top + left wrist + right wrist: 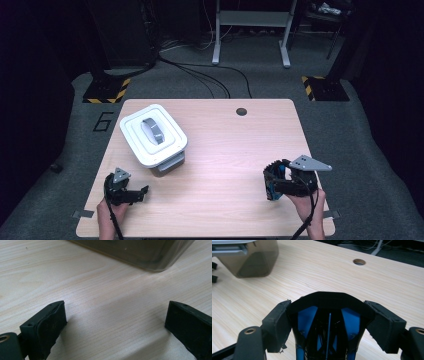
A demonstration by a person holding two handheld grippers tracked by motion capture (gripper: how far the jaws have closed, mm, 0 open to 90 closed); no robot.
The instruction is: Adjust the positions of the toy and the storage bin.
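1. The right tongs (pixel 274 184) sit at about four o'clock on the worktop (pixel 225 150), gripping a black and blue folded thing (pixel 328 322). It looks like thin, stiff plastic with open ribs and hollow panels.
2. My guess is that this thing is light and rigid, but it could crack or spring out under a hard squeeze. Its smooth faces may be slippery.
3. The pads (pixel 277 322) press on its two outer side walls, which seem the soundest place to hold it. The thin inner ribs look too weak to hold.
4. The right hand (pixel 305 202) comes up from the near edge, with the tongs turned towards nine o'clock and lying roughly level.
5. The left tongs (pixel 131 195) rest at about seven o'clock, their jaws wide apart with bare wood between them, pointing towards the box.
6. A lidded white box (pixel 153 135) with a grey handle (pixel 153 131) stands at about ten o'clock, near the left tongs and well apart from the right.
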